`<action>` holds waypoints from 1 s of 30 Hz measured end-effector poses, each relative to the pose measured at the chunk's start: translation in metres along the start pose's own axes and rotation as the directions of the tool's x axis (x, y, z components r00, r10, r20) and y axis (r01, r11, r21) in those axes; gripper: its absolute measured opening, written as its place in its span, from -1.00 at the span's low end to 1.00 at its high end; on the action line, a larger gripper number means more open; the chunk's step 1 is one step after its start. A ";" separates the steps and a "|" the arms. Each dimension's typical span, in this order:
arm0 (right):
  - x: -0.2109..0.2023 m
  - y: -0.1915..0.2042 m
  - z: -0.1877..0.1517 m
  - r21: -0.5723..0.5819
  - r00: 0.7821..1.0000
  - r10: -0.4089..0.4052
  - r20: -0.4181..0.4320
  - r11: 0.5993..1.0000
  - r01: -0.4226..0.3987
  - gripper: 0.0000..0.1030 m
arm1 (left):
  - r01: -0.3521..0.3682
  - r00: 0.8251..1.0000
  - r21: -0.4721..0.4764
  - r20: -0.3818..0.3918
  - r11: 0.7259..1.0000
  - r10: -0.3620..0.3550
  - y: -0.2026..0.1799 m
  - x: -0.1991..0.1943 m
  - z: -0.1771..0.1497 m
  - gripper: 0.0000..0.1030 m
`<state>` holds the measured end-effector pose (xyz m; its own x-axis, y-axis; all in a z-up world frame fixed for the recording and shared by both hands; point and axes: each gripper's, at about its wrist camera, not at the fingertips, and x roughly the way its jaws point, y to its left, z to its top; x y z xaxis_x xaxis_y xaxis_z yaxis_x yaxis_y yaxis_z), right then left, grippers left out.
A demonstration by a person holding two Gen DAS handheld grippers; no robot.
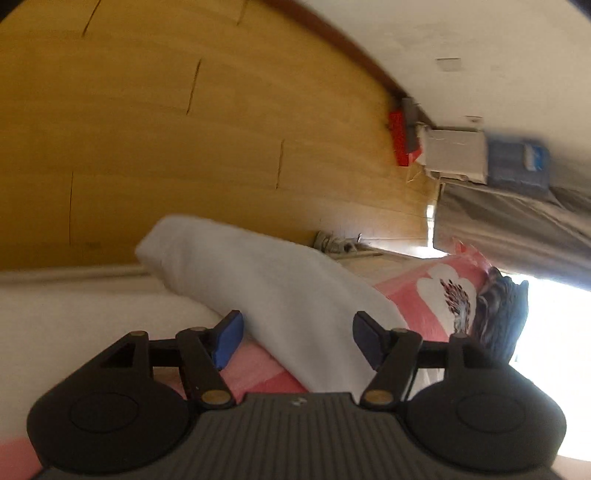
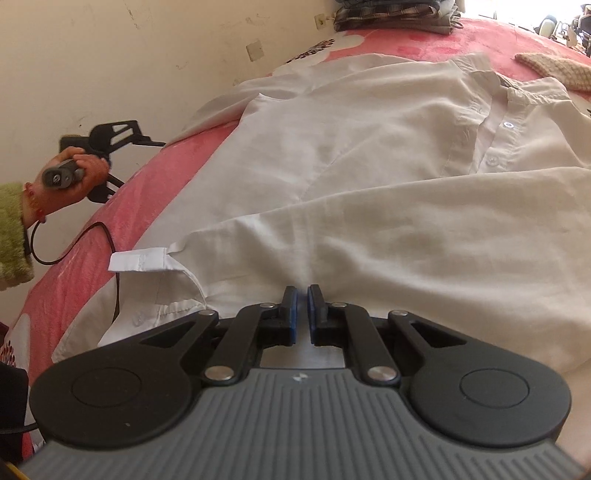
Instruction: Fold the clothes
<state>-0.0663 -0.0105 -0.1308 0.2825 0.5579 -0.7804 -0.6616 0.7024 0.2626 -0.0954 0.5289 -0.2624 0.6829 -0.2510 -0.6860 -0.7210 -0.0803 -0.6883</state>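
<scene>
A white button-up shirt point(image 2: 369, 155) lies spread on a pink bedspread point(image 2: 122, 192), collar at the far right and one sleeve folded across its front. My right gripper point(image 2: 303, 314) is shut on the shirt's fabric at its near edge. My left gripper point(image 1: 297, 338) is open, its blue pads either side of a white sleeve point(image 1: 266, 280) without gripping it. The left gripper also shows in the right wrist view point(image 2: 110, 138), held in a hand at the bed's left edge by the sleeve end.
A wall point(image 2: 110, 55) runs along the bed's left side. Folded dark clothes point(image 2: 395, 13) and a knitted item point(image 2: 554, 70) lie at the far end of the bed. A black cable point(image 2: 107, 243) crosses the bedspread. Boxes point(image 1: 454, 155) stand on the wooden floor point(image 1: 147, 129).
</scene>
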 end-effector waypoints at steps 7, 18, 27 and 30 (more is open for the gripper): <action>0.002 -0.001 0.002 0.013 1.000 -0.001 -0.007 1.000 0.001 -0.89 | 0.010 1.000 -0.042 0.028 0.999 -0.009 0.006 0.020 -0.002 0.16; 0.002 0.000 0.000 0.018 1.000 0.001 0.001 1.000 -0.001 -0.88 | 0.050 0.968 0.165 0.235 0.985 -0.088 -0.042 -0.005 -0.020 -0.94; -0.004 -0.005 0.002 0.038 1.000 0.012 0.024 0.999 -0.012 -0.85 | 0.170 0.910 0.481 0.258 0.860 -0.324 -0.128 -0.055 -0.083 -0.97; -0.015 -0.009 0.004 0.050 0.998 0.010 0.064 0.999 -0.013 -0.75 | 0.238 0.889 0.659 0.147 0.713 -0.433 -0.164 -0.071 -0.138 -0.97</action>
<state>-0.0619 -0.0232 -0.1196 0.3200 0.5919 -0.7397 -0.6297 0.7162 0.3007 -0.0418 0.4268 -0.0687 0.9369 -0.0464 -0.3465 -0.2738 0.5189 -0.8098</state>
